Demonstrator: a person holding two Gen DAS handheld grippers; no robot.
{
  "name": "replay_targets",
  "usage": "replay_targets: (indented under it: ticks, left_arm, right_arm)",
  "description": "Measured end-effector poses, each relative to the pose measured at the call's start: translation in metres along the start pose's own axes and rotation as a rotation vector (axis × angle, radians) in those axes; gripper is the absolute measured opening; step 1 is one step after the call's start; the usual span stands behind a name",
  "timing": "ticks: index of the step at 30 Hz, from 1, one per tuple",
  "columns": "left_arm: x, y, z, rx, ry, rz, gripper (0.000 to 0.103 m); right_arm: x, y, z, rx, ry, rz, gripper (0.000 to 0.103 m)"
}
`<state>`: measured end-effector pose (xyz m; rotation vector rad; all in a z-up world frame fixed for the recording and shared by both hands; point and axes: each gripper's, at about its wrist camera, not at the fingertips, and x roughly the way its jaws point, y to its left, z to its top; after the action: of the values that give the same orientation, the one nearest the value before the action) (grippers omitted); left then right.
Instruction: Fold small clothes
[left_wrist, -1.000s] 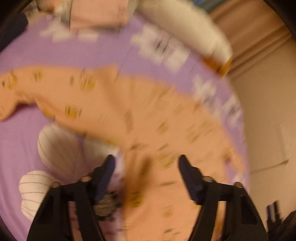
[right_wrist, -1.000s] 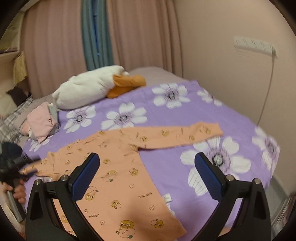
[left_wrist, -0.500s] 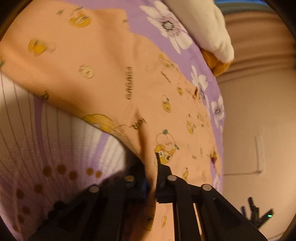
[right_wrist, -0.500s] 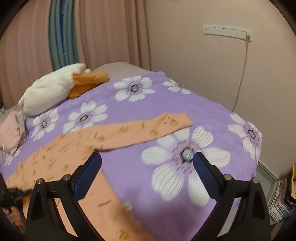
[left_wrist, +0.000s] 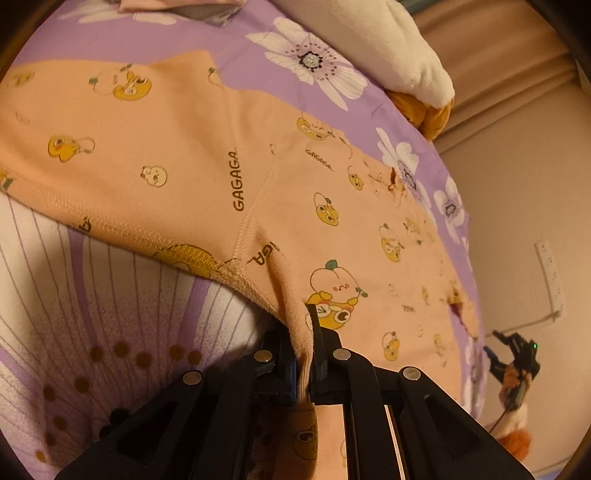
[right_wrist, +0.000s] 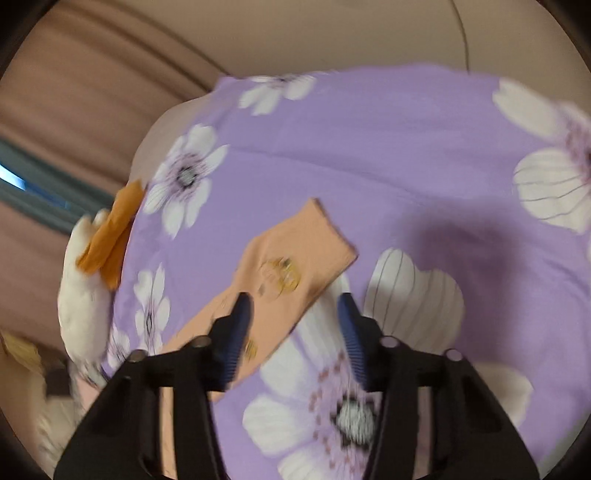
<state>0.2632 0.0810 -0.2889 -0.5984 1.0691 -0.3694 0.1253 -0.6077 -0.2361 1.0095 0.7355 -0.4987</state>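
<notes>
On the purple flowered bedspread lies the orange printed garment, spread flat, its hem bunched up at my left gripper, whose jaws are pinched tight on that fold. Its sleeve end lies flat on the same spread under my right gripper, jaws wide apart, one finger over the sleeve, the other over a white flower; contact unclear, view blurred. White plush toy sits at the bed's far edge, curtain behind.
</notes>
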Motion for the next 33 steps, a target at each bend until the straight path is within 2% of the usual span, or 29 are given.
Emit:
replay_targets:
  ticks: [4,5,7,8,10,12,14,17,21,24,26,27,28,30,31,32,33]
  left_arm:
    - [0.003,-0.001,0.002,0.008,-0.008,-0.003,0.009]
    - [0.003,0.001,0.002,0.004,-0.009,-0.008,0.009]
    - [0.004,0.001,0.002,0.004,-0.01,-0.012,0.009]
    - [0.004,0.0,0.002,0.009,-0.012,-0.008,0.009]
    - [0.004,-0.003,0.001,0.027,-0.019,0.011,0.009]
    - [0.005,-0.008,0.001,0.049,-0.021,0.039,0.009]
    - [0.006,-0.012,0.001,0.06,-0.026,0.058,0.009]
    - [0.006,-0.013,0.0,0.077,-0.031,0.069,0.009]
    - [0.006,-0.01,0.001,0.068,-0.028,0.053,0.009]
    - [0.006,-0.012,0.0,0.078,-0.033,0.059,0.009]
    - [0.006,-0.014,-0.001,0.092,-0.039,0.072,0.009]
    - [0.006,-0.016,-0.002,0.099,-0.043,0.08,0.009]
    - [0.006,-0.017,-0.002,0.101,-0.045,0.086,0.009]
    - [0.006,-0.018,-0.002,0.102,-0.047,0.093,0.009]
    - [0.006,-0.018,-0.001,0.098,-0.047,0.091,0.009]
    - [0.006,-0.017,-0.001,0.09,-0.048,0.085,0.009]
    - [0.006,-0.014,-0.001,0.076,-0.048,0.074,0.009]
  right_arm:
    - [0.043,-0.016,0.013,0.12,0.097,0.026,0.047]
    - [0.049,-0.018,0.013,0.14,0.101,0.028,0.043]
    - [0.052,-0.02,0.013,0.164,0.058,0.044,0.027]
    - [0.05,-0.016,0.014,0.142,0.037,0.013,0.006]
    - [0.05,-0.003,0.014,0.044,0.024,-0.076,0.007]
    - [0.044,0.029,0.007,-0.114,-0.009,-0.16,0.007]
    - [0.037,0.069,-0.007,-0.251,-0.024,-0.14,0.006]
    - [0.025,0.138,-0.034,-0.343,-0.007,0.01,0.006]
    - [0.015,0.253,-0.122,-0.582,0.07,0.219,0.006]
    - [0.02,0.329,-0.225,-0.73,0.244,0.409,0.006]
    - [0.025,0.359,-0.28,-0.838,0.31,0.455,0.008]
    - [0.029,0.372,-0.304,-0.894,0.331,0.446,0.008]
    - [0.035,0.38,-0.326,-0.948,0.348,0.396,0.008]
    - [0.045,0.386,-0.346,-0.995,0.397,0.305,0.018]
    - [0.051,0.384,-0.346,-0.974,0.421,0.281,0.021]
    - [0.05,0.377,-0.339,-0.943,0.427,0.27,0.03]
    - [0.046,0.365,-0.327,-0.913,0.42,0.256,0.045]
